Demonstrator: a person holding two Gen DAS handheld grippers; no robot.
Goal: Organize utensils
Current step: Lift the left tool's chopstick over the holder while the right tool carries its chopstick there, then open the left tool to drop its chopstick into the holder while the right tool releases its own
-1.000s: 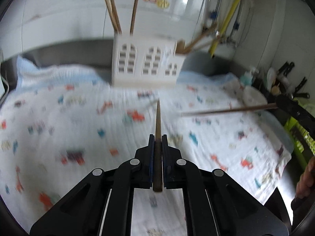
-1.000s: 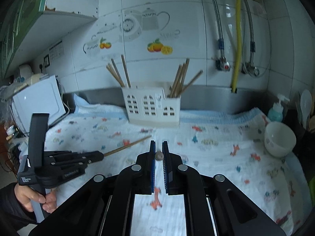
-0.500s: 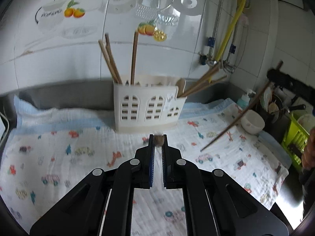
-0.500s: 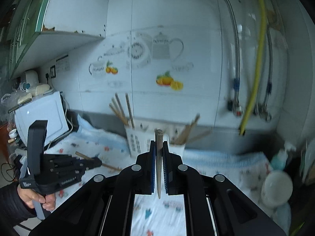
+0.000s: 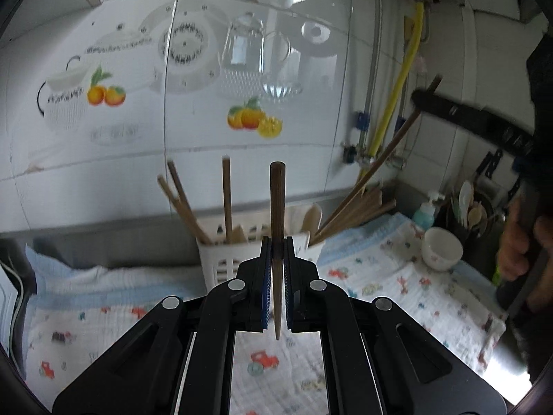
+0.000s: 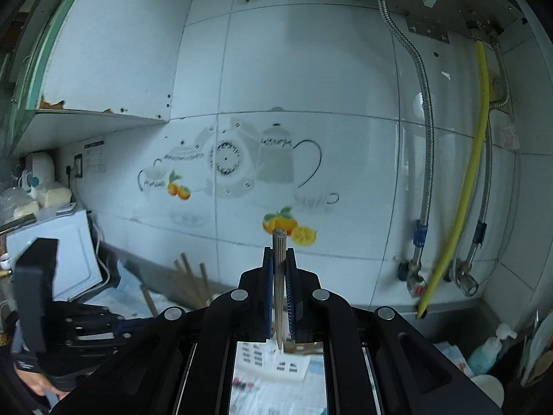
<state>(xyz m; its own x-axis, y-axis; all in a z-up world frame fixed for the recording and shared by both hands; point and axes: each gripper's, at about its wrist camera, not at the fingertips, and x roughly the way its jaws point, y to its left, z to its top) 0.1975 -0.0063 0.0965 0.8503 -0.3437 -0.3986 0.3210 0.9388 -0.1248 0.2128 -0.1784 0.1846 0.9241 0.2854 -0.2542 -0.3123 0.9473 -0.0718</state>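
My left gripper [image 5: 275, 283] is shut on a brown wooden chopstick [image 5: 277, 207] held upright, thick end up, in front of the white utensil holder [image 5: 235, 263]. The holder stands on the patterned cloth [image 5: 397, 287] and holds several chopsticks. My right gripper [image 6: 278, 297] is shut on another chopstick [image 6: 279, 259], also upright, raised high above the holder [image 6: 276, 363], which shows below between the gripper arms. In the left wrist view the right gripper [image 5: 473, 121] shows at upper right with its chopstick [image 5: 394, 145] slanting down toward the holder's right side.
A white bowl [image 5: 441, 248] and a soap bottle [image 5: 425, 212] stand right of the holder. Pipes and a yellow hose [image 6: 466, 180] run down the tiled wall. A white appliance [image 6: 58, 245] sits at the far left.
Both grippers have risen and tilted up, turning their chopsticks upright. The right gripper has moved above the holder; the left has come closer to it.
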